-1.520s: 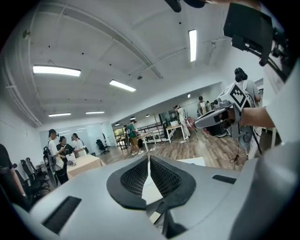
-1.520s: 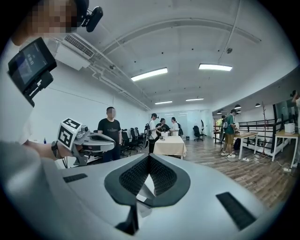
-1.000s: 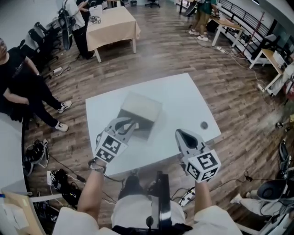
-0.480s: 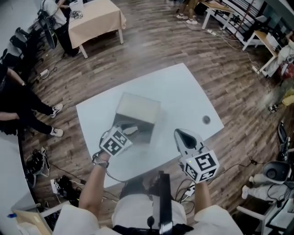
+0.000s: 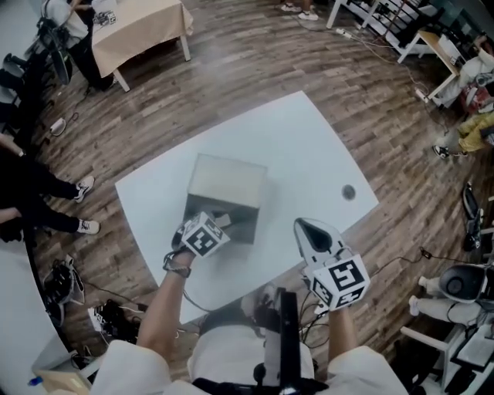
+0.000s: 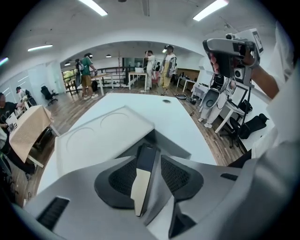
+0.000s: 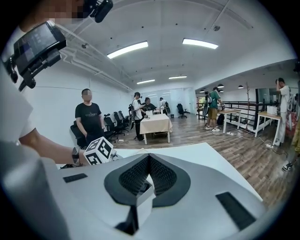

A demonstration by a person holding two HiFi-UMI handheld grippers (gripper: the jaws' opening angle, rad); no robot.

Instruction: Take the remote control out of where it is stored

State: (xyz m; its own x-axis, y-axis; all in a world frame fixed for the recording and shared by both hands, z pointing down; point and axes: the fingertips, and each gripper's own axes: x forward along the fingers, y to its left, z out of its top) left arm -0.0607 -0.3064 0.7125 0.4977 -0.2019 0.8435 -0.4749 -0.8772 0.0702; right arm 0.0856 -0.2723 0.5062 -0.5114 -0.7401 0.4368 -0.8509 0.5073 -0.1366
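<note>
A white rectangular tabletop (image 5: 309, 154) stands on brown wood-plank flooring (image 5: 255, 62); a small dark round disc (image 5: 348, 192) lies near its right edge (well apart from anything else); a beige cloth-draped table (image 5: 139, 23) stands at far left; a person in black trousers and white sneakers (image 5: 35, 181) sits nearby.

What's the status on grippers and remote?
Left gripper at the box opening, jaws opening, remote between them, not yet clamped. Right gripper shut, empty, held off right. Nothing seen blocking.
</note>
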